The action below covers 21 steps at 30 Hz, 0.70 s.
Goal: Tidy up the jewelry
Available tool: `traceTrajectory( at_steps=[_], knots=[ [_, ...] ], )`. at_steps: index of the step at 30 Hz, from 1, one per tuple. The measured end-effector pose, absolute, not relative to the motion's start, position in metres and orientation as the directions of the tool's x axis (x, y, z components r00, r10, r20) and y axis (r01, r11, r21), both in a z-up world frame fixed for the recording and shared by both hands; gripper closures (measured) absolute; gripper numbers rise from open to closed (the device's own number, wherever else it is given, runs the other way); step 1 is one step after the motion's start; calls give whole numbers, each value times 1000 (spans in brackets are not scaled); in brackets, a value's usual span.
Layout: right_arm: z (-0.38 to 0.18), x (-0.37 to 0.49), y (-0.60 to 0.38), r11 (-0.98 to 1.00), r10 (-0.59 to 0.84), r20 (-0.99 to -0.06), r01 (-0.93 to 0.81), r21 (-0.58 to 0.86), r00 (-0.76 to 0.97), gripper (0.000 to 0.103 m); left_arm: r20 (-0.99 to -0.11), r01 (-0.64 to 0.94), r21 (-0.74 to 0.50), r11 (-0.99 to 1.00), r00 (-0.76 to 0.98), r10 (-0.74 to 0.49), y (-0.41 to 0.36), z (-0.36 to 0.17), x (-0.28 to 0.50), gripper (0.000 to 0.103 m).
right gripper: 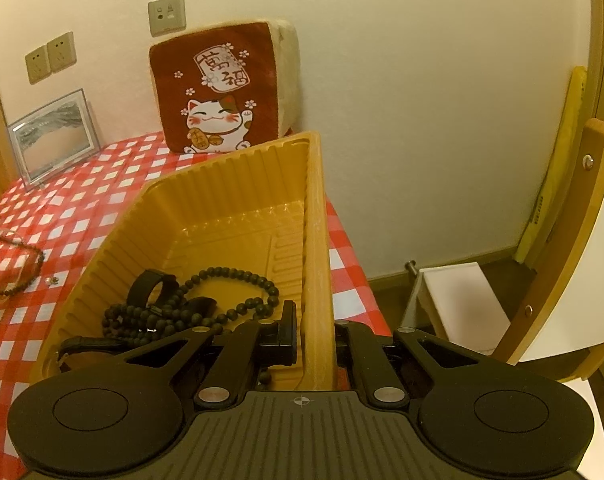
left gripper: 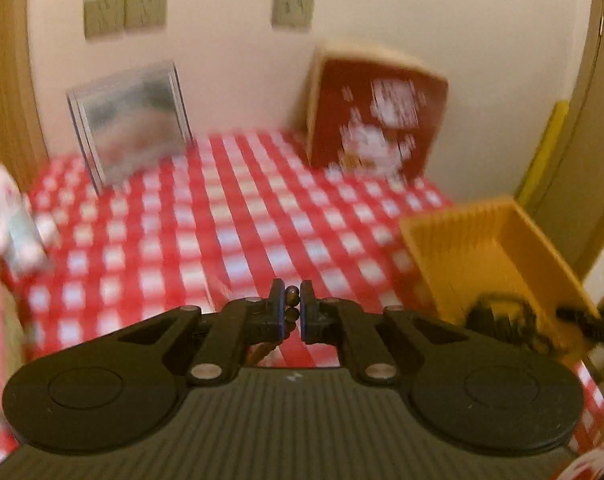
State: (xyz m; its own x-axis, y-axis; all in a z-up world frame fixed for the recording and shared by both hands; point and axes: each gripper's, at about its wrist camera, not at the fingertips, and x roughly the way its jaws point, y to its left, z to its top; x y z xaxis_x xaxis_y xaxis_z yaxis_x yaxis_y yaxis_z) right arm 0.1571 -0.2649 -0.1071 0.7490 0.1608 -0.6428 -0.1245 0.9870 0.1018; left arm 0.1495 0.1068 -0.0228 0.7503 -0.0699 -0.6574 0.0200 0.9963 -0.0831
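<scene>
Left tool (left gripper: pixel 290 307) pinches beads (left gripper: pixel 292 292) — right tool (right gripper: pixel 315 330) clamps tray (right gripper: pixel 238 184) wall; best released low, inside the tray.

Colours and patterns on the table

A red-and-white checked tablecloth (right gripper: pixel 74 216) is seen beneath a ribbed mustard-yellow tray (right gripper: pixel 222 192), in which a black bead string (right gripper: pixel 238 280) and a black strap (right gripper: pixel 150 284) are held. A dark red cushion (right gripper: pixel 218 88) is printed with a white lucky cat and small white blossoms. A silver-framed picture (right gripper: pixel 52 136) in grey and beige tones is shown against a cream wall (right gripper: pixel 421 80).
</scene>
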Motion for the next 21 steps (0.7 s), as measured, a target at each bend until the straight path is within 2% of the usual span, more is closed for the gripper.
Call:
traceTrajectory(
  at_steps=[4, 8, 11, 12, 13, 17, 21],
  knots=[
    [-107, 157, -265, 987, 161, -643, -125, 102, 749, 97, -739, 22, -118, 993, 666, -103, 86, -68, 135, 97],
    [-108, 156, -264, 987, 162, -644, -128, 99, 748, 97, -781, 36, -146, 989, 609, -138, 68, -97, 118, 96],
    [-108, 156, -264, 987, 163, -645, -132, 97, 747, 97, -793, 56, -139, 989, 592, -145, 60, -105, 106, 92],
    [-108, 156, -264, 986, 164, -646, -133, 96, 746, 97, -794, 55, -132, 990, 591, -139, 59, -105, 104, 84],
    [-108, 156, -264, 986, 164, -647, -134, 96, 745, 97, -794, 57, -119, 991, 594, -129, 59, -105, 101, 80],
    [-108, 156, -264, 986, 165, -650, -136, 96, 742, 97, -800, 97, -54, 994, 591, -101, 56, -104, 98, 79],
    [-108, 156, -264, 986, 165, -650, -135, 96, 741, 97, -804, 96, -69, 993, 584, -113, 57, -107, 102, 79]
  ],
)
